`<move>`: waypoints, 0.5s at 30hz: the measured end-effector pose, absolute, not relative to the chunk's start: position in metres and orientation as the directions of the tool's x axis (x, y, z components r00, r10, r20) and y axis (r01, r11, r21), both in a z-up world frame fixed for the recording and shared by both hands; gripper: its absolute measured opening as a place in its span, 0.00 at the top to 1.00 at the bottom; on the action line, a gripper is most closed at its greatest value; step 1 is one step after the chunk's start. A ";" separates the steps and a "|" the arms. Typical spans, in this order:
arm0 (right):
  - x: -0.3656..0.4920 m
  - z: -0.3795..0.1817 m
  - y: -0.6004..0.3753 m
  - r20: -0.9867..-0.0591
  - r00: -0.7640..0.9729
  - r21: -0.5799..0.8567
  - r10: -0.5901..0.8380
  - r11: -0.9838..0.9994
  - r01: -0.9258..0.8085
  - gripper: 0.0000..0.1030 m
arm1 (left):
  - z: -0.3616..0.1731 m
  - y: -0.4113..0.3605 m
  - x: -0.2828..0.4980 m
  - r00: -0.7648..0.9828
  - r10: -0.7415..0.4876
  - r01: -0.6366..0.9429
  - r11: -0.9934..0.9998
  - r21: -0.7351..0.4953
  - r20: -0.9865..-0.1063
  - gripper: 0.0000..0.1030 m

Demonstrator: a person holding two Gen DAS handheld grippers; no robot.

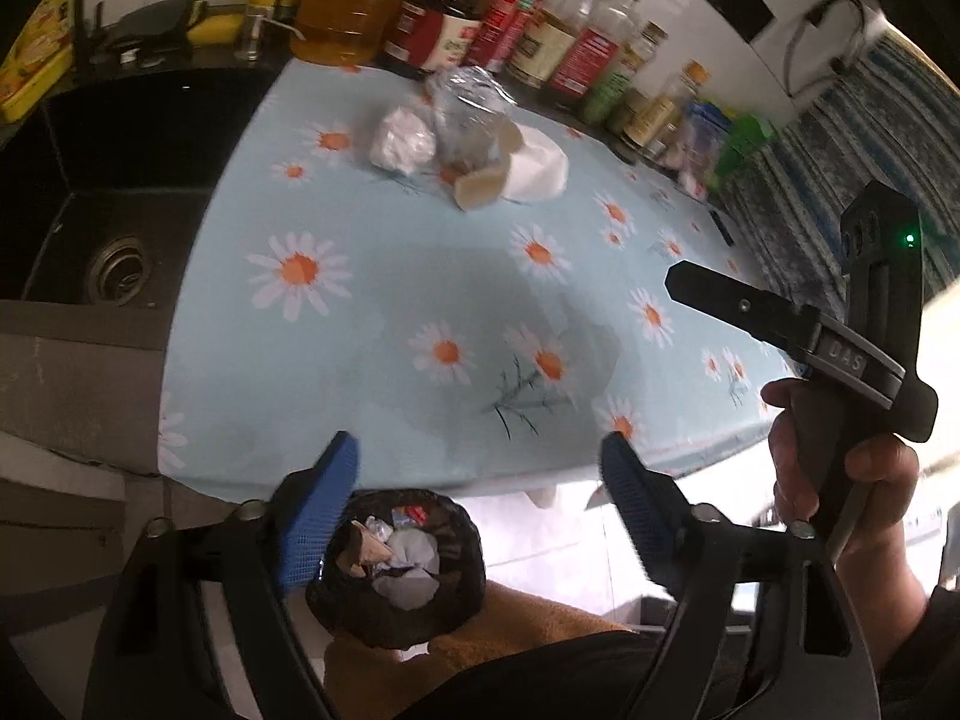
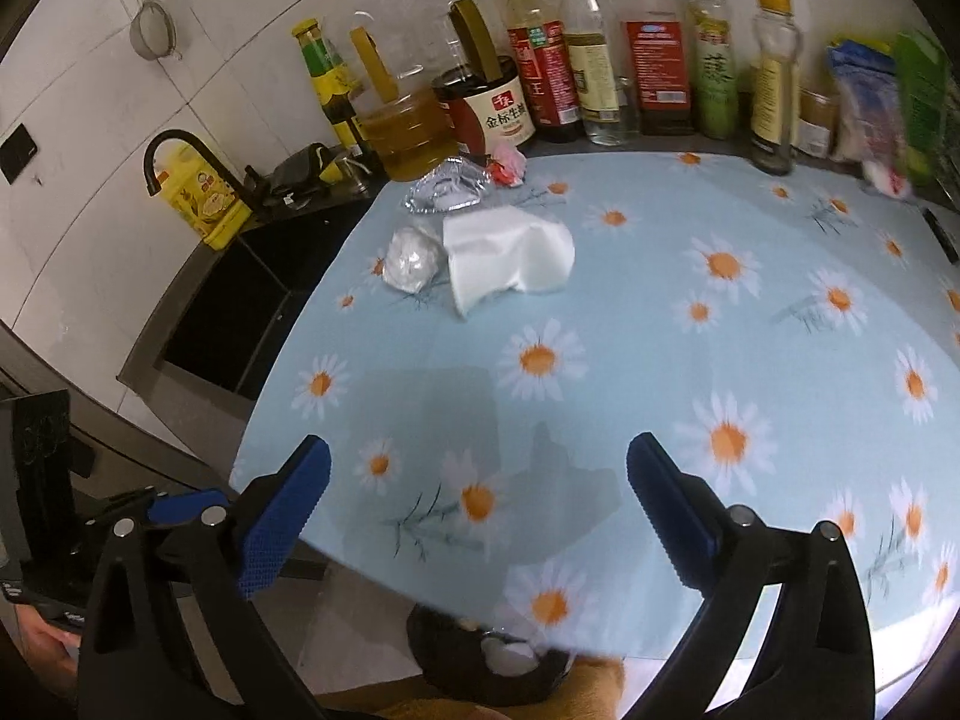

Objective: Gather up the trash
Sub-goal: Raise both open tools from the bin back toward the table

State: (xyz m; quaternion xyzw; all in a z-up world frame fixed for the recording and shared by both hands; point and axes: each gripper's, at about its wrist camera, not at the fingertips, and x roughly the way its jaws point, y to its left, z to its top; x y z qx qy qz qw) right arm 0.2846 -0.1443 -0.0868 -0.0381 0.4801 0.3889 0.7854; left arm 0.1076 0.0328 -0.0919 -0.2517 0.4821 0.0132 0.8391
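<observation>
Trash lies on the daisy tablecloth [image 1: 384, 300] near the back: a crumpled white wad [image 1: 401, 143] [image 2: 411, 261], a silver foil wrapper [image 1: 465, 99] [image 2: 447, 189], a white folded tissue [image 1: 537, 171] [image 2: 510, 255], a tan scrap [image 1: 480, 186] and a small red-white wrapper [image 2: 509, 165]. A black trash bag [image 1: 399, 570] [image 2: 489, 654] holding paper scraps sits below the table's front edge. My left gripper [image 1: 480, 516] is open and empty above the bag. My right gripper [image 2: 477, 516] is open and empty over the table's front part; it also shows in the left wrist view [image 1: 780, 324].
A row of sauce and oil bottles [image 2: 600, 60] lines the back wall. A black sink [image 1: 108, 198] with a black tap [image 2: 180, 150] lies left of the table. Packets [image 2: 882, 108] stand at the back right. A yellow box [image 2: 204, 198] stands beside the tap.
</observation>
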 end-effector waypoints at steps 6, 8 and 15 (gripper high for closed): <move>0.321 -0.093 -0.126 -0.785 0.194 0.322 0.589 0.654 -0.684 0.05 | -0.083 0.039 0.119 0.548 -0.142 -0.345 0.859 -0.377 -0.824 0.17; 0.331 -0.097 -0.119 -0.789 0.205 0.306 0.579 0.661 -0.685 0.05 | -0.081 0.039 0.123 0.547 -0.123 -0.368 0.853 -0.369 -0.828 0.17; 0.363 -0.109 -0.087 -0.793 0.153 0.310 0.589 0.608 -0.731 0.05 | -0.073 0.040 0.127 0.540 -0.053 -0.434 0.838 -0.332 -0.840 0.17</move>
